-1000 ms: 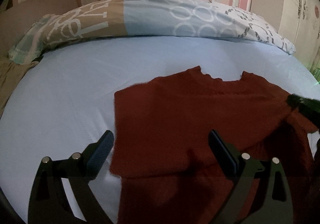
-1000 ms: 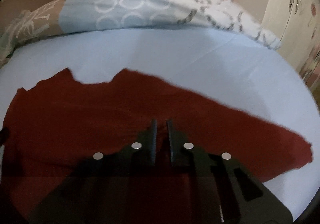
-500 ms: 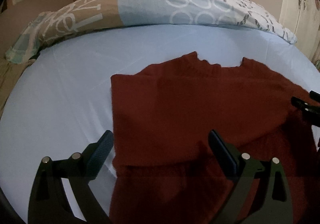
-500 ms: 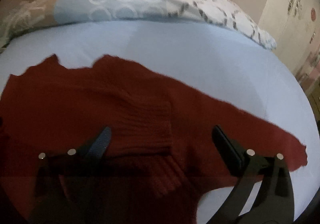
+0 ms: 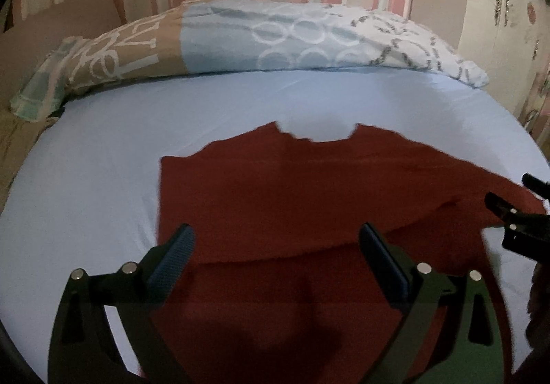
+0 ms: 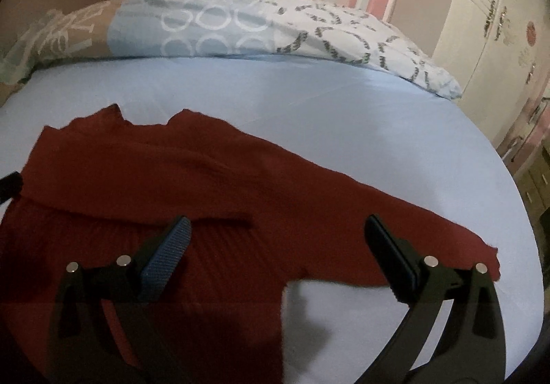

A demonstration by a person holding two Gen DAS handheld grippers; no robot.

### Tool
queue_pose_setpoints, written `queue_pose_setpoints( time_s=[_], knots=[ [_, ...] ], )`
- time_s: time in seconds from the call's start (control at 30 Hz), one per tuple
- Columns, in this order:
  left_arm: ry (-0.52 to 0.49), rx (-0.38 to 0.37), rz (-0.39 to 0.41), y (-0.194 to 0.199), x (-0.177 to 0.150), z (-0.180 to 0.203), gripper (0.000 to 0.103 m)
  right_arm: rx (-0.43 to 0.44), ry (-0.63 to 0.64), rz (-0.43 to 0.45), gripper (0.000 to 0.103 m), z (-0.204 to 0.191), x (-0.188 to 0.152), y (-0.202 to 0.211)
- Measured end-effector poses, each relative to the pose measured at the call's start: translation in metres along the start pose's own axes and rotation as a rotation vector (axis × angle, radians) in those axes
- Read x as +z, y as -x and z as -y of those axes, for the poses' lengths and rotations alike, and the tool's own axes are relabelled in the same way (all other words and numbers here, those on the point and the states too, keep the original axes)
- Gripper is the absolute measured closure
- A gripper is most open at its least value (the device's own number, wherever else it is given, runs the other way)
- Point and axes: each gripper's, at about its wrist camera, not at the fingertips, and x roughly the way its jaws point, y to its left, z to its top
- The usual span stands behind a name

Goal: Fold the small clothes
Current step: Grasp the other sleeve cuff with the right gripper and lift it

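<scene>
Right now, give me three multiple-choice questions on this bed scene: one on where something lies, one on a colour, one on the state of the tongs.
1. Where does the sweater lie?
A. on the light blue bed sheet
B. on the patterned duvet
C. on the floor

2. What colour is the sweater?
A. navy
B. dark red
C. white

3. How do the right tongs stand?
A. shut on the sweater
B. shut on nothing
C. open, holding nothing

Answers:
1 A, the knit is spread flat on the sheet, short of the bunched duvet.
2 B, it is dark red in both views.
3 C, the jaws are wide apart over the cloth, having just opened, with no fabric pinched.
</scene>
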Motion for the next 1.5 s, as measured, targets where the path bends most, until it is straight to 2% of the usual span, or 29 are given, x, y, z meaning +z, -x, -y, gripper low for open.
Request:
queue_pose_setpoints(
  time_s=[0.17,0.47,0.6,0.7,0.8,0.93,1.0,1.1,1.33,1.37,1.43,1.5],
  knots=[
    [-0.026,0.002,0.008,0.015,-0.005,0.036,0.004,0.0,-0.044,-0.012,0.003,0.031,-0.012,0.018],
    [-0.041,-0.018,-0.004,0.02,-0.003,0.098,0.002,-0.068,-0.079,-0.016,0.003,0.091,-0.035,0.042],
    [-0.051,-0.036,0.005,0.017,0.004,0.129,0.002,-0.054,-0.167,-0.033,0.003,0.136,-0.048,0.043],
    [-0.072,-0.054,0.008,0.012,0.01,0.153,0.002,-0.087,-0.205,-0.054,0.003,0.169,-0.06,0.04],
    [-0.1,-0.068,0.013,0.008,0.012,0.173,0.002,-0.122,-0.298,-0.093,0.003,0.215,-0.077,0.031],
    [-0.142,-0.068,0.024,0.002,0.014,0.192,0.002,-0.109,-0.477,-0.155,0.004,0.28,-0.103,0.012],
    [-0.156,-0.071,0.029,-0.002,0.013,0.198,0.002,-0.122,-0.526,-0.178,0.011,0.3,-0.11,0.001],
    [-0.163,-0.072,0.014,-0.01,0.011,0.199,0.002,-0.121,-0.599,-0.22,0.012,0.319,-0.116,-0.016],
    [-0.174,-0.062,0.003,-0.02,0.009,0.195,0.002,-0.124,-0.686,-0.27,0.013,0.334,-0.124,-0.057],
    [-0.177,-0.057,0.002,-0.022,0.009,0.194,0.002,-0.143,-0.674,-0.268,0.015,0.334,-0.123,-0.063],
    [-0.184,-0.048,0.003,-0.023,0.01,0.192,0.002,-0.175,-0.651,-0.251,0.027,0.335,-0.12,-0.067],
    [-0.193,-0.036,0.007,-0.024,0.011,0.189,0.002,-0.195,-0.624,-0.248,0.044,0.335,-0.114,-0.074]
  ],
)
